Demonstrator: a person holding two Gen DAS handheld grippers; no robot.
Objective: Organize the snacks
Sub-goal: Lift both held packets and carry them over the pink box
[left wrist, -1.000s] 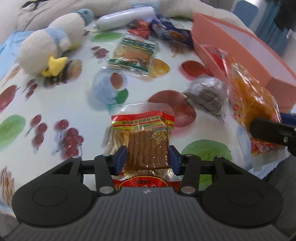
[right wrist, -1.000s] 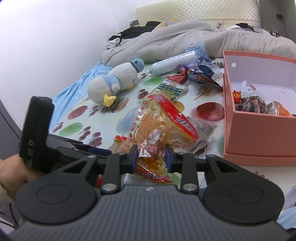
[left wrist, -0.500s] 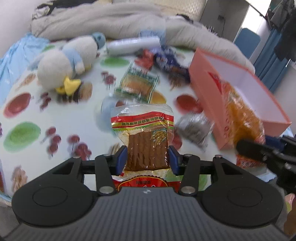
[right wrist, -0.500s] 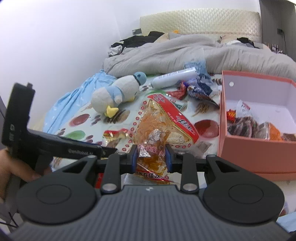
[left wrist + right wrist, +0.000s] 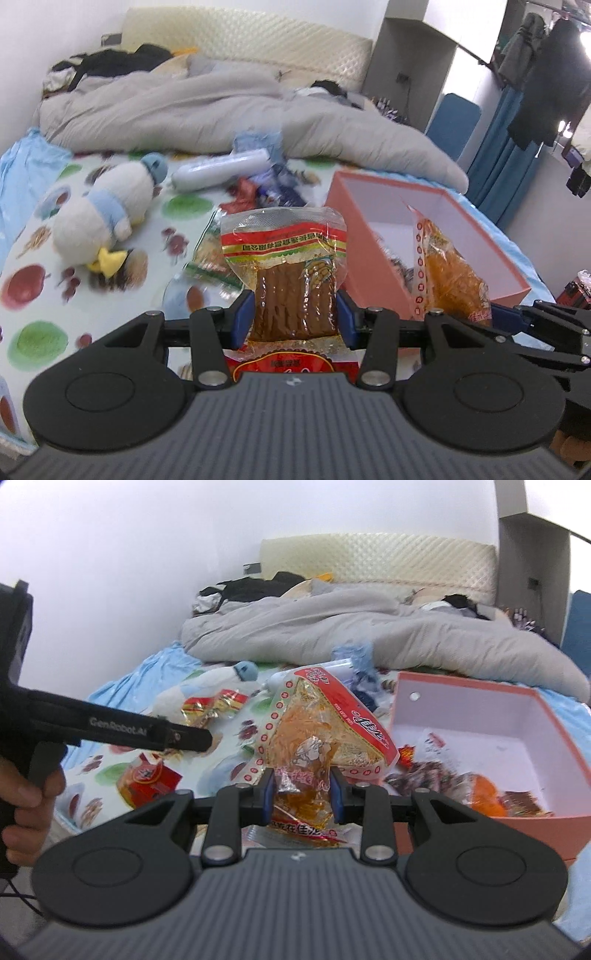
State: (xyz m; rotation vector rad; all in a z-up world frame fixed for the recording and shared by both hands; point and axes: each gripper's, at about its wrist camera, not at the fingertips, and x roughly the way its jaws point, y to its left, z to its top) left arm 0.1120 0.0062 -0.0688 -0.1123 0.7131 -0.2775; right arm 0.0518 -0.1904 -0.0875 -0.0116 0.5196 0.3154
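Note:
My left gripper (image 5: pixel 294 318) is shut on a clear packet of brown snack sticks (image 5: pixel 291 273) with a red and yellow band, held above the bed. My right gripper (image 5: pixel 302 798) is shut on a bag of orange snacks (image 5: pixel 317 734) with a red strip, held up beside the pink box (image 5: pixel 546 823). That bag also shows in the left wrist view (image 5: pixel 452 273), right of my packet, in front of the pink box (image 5: pixel 373 273). The box holds several wrapped snacks (image 5: pixel 443 779).
A plush duck (image 5: pixel 107 218), a white tube (image 5: pixel 221 170) and loose snack packets (image 5: pixel 273 188) lie on the fruit-print sheet. A grey duvet (image 5: pixel 221 110) is heaped behind. The left gripper's body (image 5: pixel 110 727) crosses the right wrist view.
Both grippers have risen from the sheet with their packets and tilted up, so more of the room shows. The right gripper's bag is now nearer the pink box.

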